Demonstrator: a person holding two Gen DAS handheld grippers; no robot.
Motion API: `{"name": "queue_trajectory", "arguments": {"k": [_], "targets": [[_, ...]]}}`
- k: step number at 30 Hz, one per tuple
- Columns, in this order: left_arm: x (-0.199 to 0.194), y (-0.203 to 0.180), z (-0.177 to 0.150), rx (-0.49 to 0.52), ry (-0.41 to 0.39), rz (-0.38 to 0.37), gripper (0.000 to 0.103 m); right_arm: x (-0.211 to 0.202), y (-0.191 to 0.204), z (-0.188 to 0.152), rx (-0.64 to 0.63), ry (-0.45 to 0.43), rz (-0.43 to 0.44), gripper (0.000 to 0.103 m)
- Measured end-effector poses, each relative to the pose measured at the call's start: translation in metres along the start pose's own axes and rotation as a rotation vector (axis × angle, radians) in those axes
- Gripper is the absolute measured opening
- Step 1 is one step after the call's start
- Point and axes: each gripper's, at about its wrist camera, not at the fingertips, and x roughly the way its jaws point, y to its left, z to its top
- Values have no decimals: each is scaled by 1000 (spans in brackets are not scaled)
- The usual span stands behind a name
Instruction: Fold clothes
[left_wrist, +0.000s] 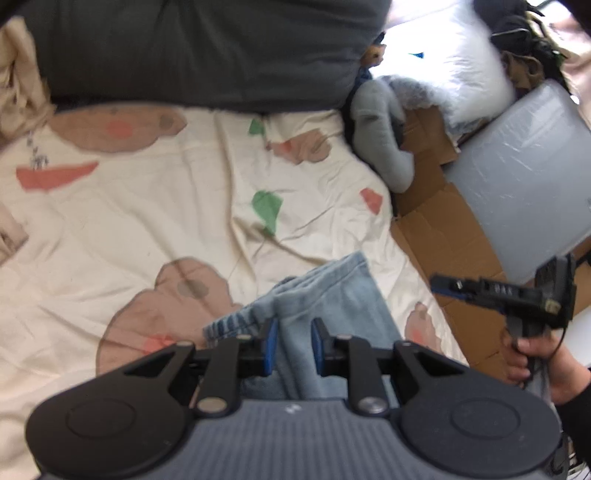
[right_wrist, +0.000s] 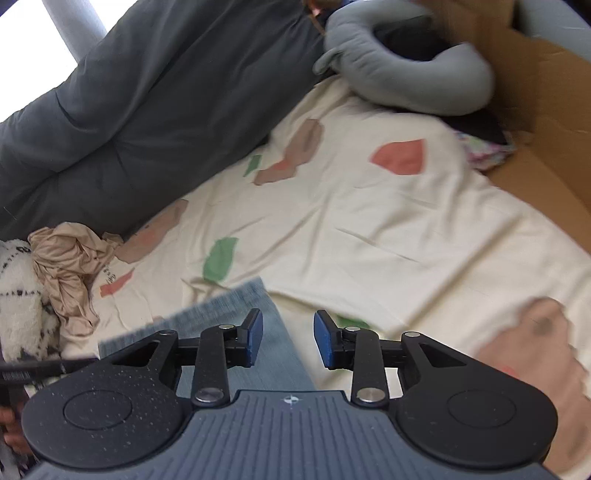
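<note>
Cream bedsheet (left_wrist: 129, 221) w/ pink, brown, green blotches fills mid-frame. Dark grey duvet (left_wrist: 192, 51) across top; grey curved cushion (right_wrist: 406, 85) upper right, touching cardboard box (right_wrist: 535, 110). Crumpled beige cloth (right_wrist: 66, 266) at left edge.

Count: 2 claws – left claw (left_wrist: 293, 345), right claw (right_wrist: 288, 338). 1 pair of light blue jeans (left_wrist: 332, 295), running out ahead between the left claw's pads. 1 dark grey duvet (left_wrist: 192, 51) far ahead of it. 1 beige crumpled garment (right_wrist: 70, 266) left of the right claw, 1 white fluffy item (right_wrist: 18, 295) just beyond that. 1 grey curved cushion (right_wrist: 406, 81) ahead and right of the right claw. 1 cardboard box (left_wrist: 443, 229) right of the left claw. 1 white pillow (left_wrist: 443, 55), 1 grey plastic-wrapped panel (left_wrist: 524, 177) further right. 1 patterned bedsheet (left_wrist: 147, 221) under the jeans. 1 hand (left_wrist: 539, 365) visible.
</note>
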Motion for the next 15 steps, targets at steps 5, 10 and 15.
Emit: {"name": "queue_trajectory", "arguments": {"k": [5,10,15], "targets": [[-9,-20,-5,19,-24,-18,21,-37,-6,-41,32,-8,-63,40],[0,-43,-17,70,22,-17,23,-58,-4,-91,91,-34,-136,40],[18,-63,-30,119,75,-5,25,-65,6,-143,88,-44,-156,40]]}}
